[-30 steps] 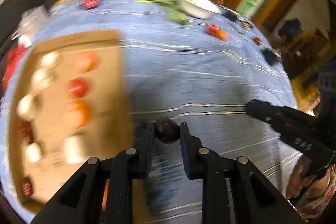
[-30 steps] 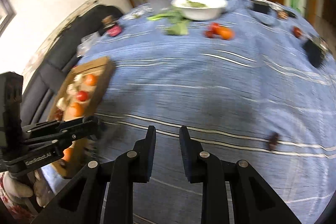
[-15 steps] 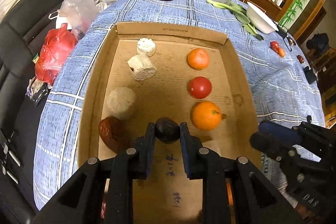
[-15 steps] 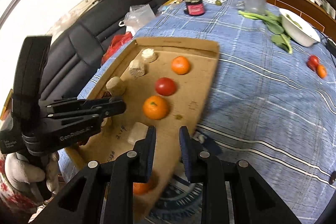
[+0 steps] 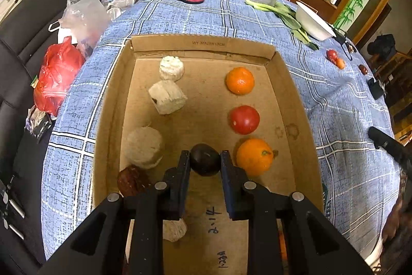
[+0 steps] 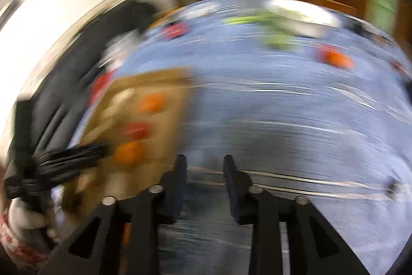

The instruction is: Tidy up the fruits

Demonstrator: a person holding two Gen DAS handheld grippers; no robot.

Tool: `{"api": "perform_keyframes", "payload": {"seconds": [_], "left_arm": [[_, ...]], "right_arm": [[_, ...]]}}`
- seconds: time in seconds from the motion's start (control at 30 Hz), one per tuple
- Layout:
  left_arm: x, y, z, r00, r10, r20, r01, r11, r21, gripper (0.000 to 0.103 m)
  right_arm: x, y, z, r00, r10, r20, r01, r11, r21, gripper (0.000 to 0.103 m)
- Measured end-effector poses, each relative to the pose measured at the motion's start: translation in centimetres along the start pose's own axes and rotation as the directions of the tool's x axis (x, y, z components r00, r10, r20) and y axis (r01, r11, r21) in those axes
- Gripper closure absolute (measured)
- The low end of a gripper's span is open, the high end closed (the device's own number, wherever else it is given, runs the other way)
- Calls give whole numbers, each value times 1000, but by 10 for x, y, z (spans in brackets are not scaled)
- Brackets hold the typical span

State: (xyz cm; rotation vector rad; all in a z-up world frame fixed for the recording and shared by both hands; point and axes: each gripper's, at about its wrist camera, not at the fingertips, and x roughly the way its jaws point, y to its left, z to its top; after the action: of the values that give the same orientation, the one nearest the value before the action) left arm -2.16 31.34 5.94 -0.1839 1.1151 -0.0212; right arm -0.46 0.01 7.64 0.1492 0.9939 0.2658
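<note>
Cardboard forms the box (image 5: 121, 105) that fills the middle of the left wrist view, on a blue checked cloth (image 5: 334, 99). At left in the box, pale lumps (image 5: 167, 97) are lined up from top to bottom, with a brown-red fruit (image 5: 130, 181) at the lower left. At centre, a dark plum (image 5: 205, 163) is clamped between the jaws of the left gripper (image 5: 205, 166), above the box floor; whether it touches the floor cannot be told. At right, a column is made up of an orange (image 5: 240, 80), a tomato (image 5: 244, 119) and a second orange (image 5: 254, 157), the last just beside the plum.

The step in hand is judged to be setting the plum down. It would best be lowered until it rests on the cardboard before the jaws are parted, so that rolling is avoided, and a gap should be kept from the lower orange so the right finger is not pushed against it. A free spot below the right column may be preferred.

At far right, small fruits (image 5: 336, 59) are left on the cloth. In the blurred right wrist view, the right gripper (image 6: 202, 161) is seen with jaws apart and nothing between them.
</note>
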Motion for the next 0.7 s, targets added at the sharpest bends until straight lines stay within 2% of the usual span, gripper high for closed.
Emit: {"api": "perform_keyframes", "payload": {"seconds": [0.07, 0.2, 0.37, 0.43, 0.5, 0.7], "left_arm": [[1, 2, 0, 1000, -8, -3, 8, 1000, -15, 81], [7, 0, -1, 1000, -5, -17, 5, 1000, -19, 81], [12, -8, 0, 999, -4, -32, 3, 1000, -15, 81], [12, -12, -1, 999, -1, -33, 1, 1000, -11, 81], [12, -15, -1, 1000, -4, -31, 4, 1000, -10, 81], [7, -14, -2, 1000, -4, -20, 4, 1000, -23, 81]], "right_arm": [[-11, -72, -5, 984, -177, 3, 175, 977, 126, 55], [-11, -144, -14, 964, -257, -64, 265, 937, 228, 56], [7, -155, -15, 958, -269, -102, 284, 938, 200, 56], [8, -152, -15, 956, -280, -89, 292, 938, 187, 57], [8, -154, -16, 960, -267, -88, 279, 942, 188, 84], [-8, -144, -19, 978, -199, -65, 209, 956, 206, 84]]}}
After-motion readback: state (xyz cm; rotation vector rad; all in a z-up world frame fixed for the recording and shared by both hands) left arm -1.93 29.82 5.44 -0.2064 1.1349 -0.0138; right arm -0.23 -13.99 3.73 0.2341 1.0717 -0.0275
